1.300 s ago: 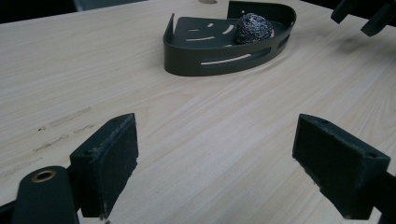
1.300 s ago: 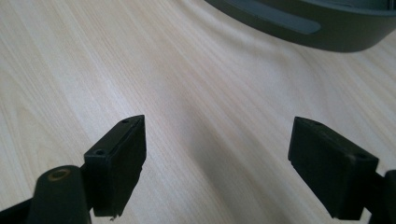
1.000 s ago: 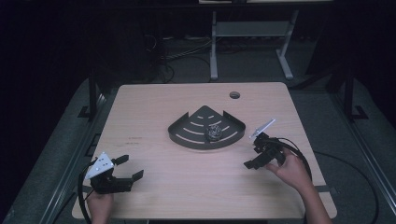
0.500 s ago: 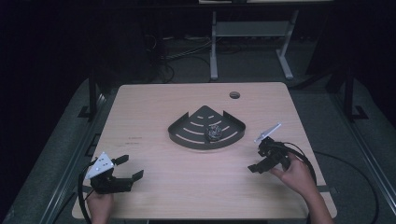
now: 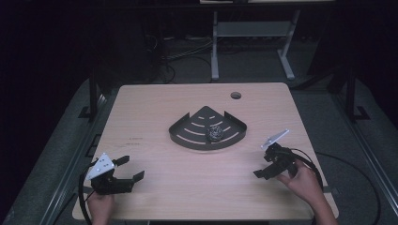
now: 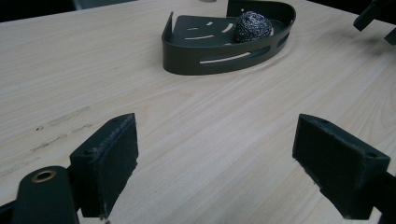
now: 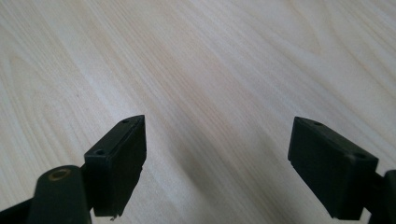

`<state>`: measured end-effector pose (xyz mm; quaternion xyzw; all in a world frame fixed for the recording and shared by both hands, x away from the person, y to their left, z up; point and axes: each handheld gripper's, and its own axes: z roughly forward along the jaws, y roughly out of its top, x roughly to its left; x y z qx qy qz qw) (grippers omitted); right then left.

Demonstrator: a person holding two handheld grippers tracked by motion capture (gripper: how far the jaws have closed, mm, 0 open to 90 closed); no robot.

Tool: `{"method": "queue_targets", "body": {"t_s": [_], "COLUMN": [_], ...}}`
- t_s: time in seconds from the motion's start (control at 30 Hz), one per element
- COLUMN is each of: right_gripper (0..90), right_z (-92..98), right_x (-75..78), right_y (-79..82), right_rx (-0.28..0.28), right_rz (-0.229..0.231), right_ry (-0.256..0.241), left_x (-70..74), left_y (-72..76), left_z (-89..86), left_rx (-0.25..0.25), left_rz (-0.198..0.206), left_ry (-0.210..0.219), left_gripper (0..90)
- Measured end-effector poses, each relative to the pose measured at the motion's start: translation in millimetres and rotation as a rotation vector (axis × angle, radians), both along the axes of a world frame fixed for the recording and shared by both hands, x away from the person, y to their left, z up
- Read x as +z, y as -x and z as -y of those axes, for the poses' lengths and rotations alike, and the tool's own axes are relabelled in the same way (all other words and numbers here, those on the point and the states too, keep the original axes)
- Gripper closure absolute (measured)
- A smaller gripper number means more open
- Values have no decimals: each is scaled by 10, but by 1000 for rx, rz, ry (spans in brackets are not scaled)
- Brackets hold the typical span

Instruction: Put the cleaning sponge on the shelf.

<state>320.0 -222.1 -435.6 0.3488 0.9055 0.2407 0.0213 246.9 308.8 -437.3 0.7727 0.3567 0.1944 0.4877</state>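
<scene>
Two grippers rest low over the wooden surface (image 5: 155, 117), both nearer the person than the fan-shaped dark tray (image 5: 187, 137). Left gripper (image 5: 127, 169), jaws apart and empty, aims toward the tray. Right gripper (image 5: 266, 166), jaws apart and empty, lies right of it. Tray's curved wall faces the person; a steel-wool ball (image 5: 215, 132) sits inside.

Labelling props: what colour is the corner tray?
Dark grey, nearly black corner tray, with slotted walls; clearest in the left gripper view.
</scene>
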Motion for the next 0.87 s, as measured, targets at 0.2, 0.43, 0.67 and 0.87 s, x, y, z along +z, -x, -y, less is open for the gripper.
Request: {"method": "queue_targets", "body": {"t_s": [0.2,0.43,0.67,0.87], "right_gripper": [188,187,182,167], "right_z": [46,87,109,106], "right_x": [-23,-45,-86,-89], "right_y": [66,129,210,366], "right_rx": [-12,-19,-28,-47], "right_rz": [1,3,8,58], "right_ry": [-10,-25,-36,-53], "left_x": [0,1,-2,-7], "left_y": [1,3,9,1], "left_z": [-4,3,-4,4], "left_rx": [1,-2,-1,0], "left_rz": [-1,1,0,-1], "left_ry": [1,-6,-7,-4], "left_gripper": [137,137,137,137]}}
